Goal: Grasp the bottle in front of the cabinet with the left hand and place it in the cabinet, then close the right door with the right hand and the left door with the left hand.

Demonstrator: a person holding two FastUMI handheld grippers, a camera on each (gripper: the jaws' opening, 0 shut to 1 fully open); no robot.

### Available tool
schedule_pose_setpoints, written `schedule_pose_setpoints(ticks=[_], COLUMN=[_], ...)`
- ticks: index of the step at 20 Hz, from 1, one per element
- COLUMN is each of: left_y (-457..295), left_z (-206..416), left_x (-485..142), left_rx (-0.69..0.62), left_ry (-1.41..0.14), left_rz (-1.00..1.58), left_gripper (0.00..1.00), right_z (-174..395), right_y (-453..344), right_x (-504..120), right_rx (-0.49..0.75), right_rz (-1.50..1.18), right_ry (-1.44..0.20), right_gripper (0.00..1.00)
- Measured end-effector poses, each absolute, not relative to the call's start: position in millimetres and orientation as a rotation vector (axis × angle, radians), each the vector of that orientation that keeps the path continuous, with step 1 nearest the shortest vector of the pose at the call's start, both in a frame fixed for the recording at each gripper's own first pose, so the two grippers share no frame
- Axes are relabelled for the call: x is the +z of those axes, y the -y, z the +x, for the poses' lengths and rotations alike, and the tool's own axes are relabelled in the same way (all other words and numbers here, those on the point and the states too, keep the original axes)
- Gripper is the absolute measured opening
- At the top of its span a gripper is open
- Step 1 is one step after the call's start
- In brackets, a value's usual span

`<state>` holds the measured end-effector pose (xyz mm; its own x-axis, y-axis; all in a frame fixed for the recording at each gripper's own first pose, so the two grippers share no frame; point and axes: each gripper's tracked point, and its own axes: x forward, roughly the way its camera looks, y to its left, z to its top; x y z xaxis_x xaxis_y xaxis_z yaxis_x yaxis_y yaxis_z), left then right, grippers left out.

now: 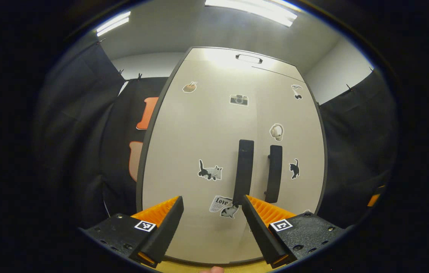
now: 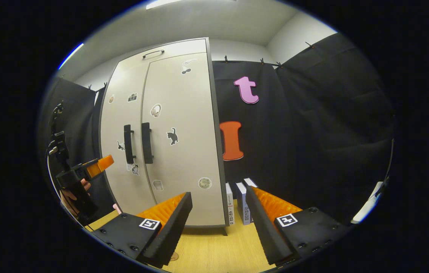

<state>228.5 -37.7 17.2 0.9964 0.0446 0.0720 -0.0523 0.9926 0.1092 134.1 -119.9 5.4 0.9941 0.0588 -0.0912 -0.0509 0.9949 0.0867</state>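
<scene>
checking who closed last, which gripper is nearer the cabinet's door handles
Left. The left gripper faces the door handles close up, open. The right gripper sits farther back, off to the cabinet's right corner, open.

Left hand-held gripper (image 1: pixel 212 218) gapes wide, holding nothing; right hand-held gripper (image 2: pixel 218 214) likewise spread and bare.

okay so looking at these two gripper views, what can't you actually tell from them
- Bottle: whether it sits inside the cabinet can't be told; in both views the shut doors hide the interior.
- Boxes beside the cabinet, right gripper view: lower parts hidden behind the right gripper; print too small to make out.
- Left gripper, right gripper view: far off at the edge, so its opening can't be judged there; the left gripper view shows it open.
</scene>
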Motion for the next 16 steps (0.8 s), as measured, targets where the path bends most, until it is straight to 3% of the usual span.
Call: schedule_pose_setpoints(ticks=[9,16], left_y=[35,22], left_z=[188,166], left_x=[14,13], left_rx=[0.085,0.134], left_ry=[0.045,0.05], left_rz=[0.046,0.082], left_gripper=[0.94,0.94], right_z=[112,100], right_y=[93,95], right_x=[-1,-12], right_rx=[0.137,0.133], right_rz=[0.097,0.111], right_ry=[-0.093,-0.117], right_gripper=[0.95,0.95])
